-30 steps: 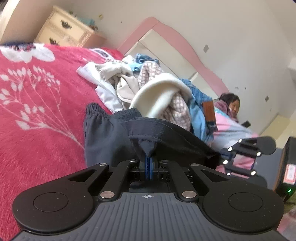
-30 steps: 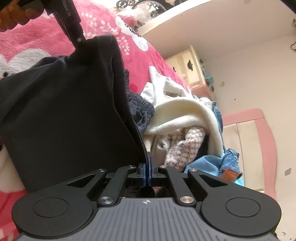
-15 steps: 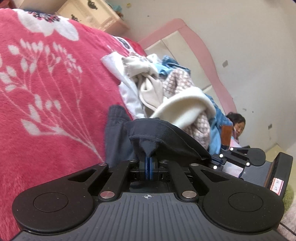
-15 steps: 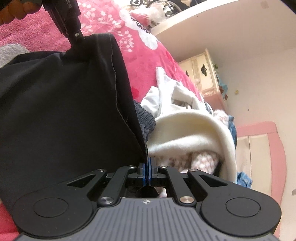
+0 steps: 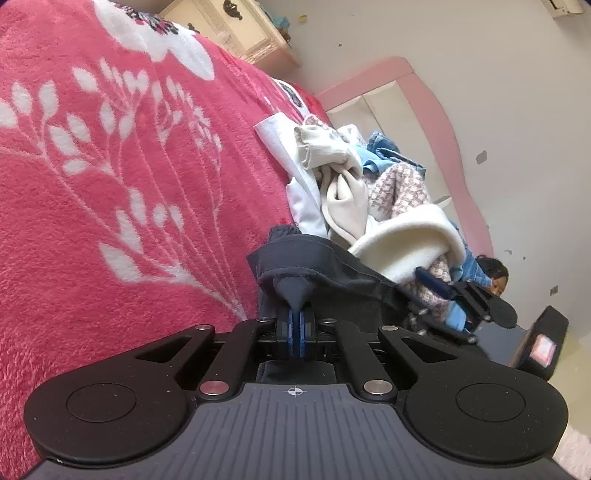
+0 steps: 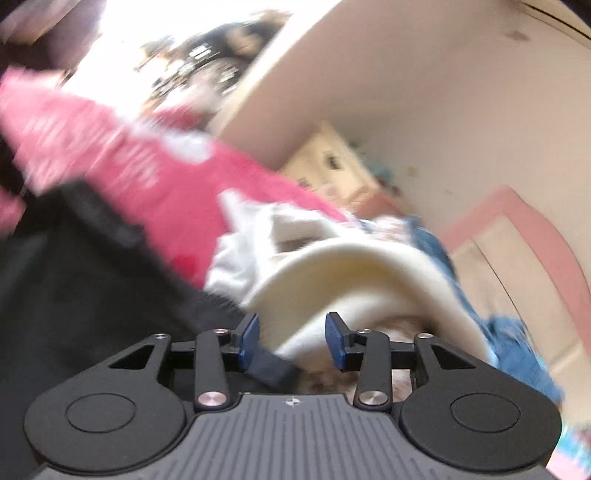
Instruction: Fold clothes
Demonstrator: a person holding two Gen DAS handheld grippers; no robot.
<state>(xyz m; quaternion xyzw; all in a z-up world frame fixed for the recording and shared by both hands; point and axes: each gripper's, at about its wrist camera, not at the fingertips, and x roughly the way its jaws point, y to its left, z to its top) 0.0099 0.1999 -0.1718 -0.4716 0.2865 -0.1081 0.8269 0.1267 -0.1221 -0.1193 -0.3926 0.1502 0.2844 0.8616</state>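
A dark navy garment (image 5: 314,266) lies on the pink flowered blanket (image 5: 110,184). My left gripper (image 5: 295,325) is shut on a pinched corner of it, low over the bed. My right gripper (image 6: 291,343) is open and holds nothing; the dark garment (image 6: 74,280) lies to its left and below its fingers. The right wrist view is blurred by motion. The right gripper also shows in the left wrist view (image 5: 450,291), past the garment's far edge.
A pile of unfolded clothes (image 5: 369,199) lies just behind the garment: white and cream tops, a checked knit, blue jeans. A pink headboard (image 5: 443,129) and a cream dresser (image 5: 236,29) stand beyond. A person (image 5: 495,277) is at the far right.
My right gripper has opened and let go of the dark garment, which dropped away from it. My left gripper has kept its hold and moved lower over the blanket.
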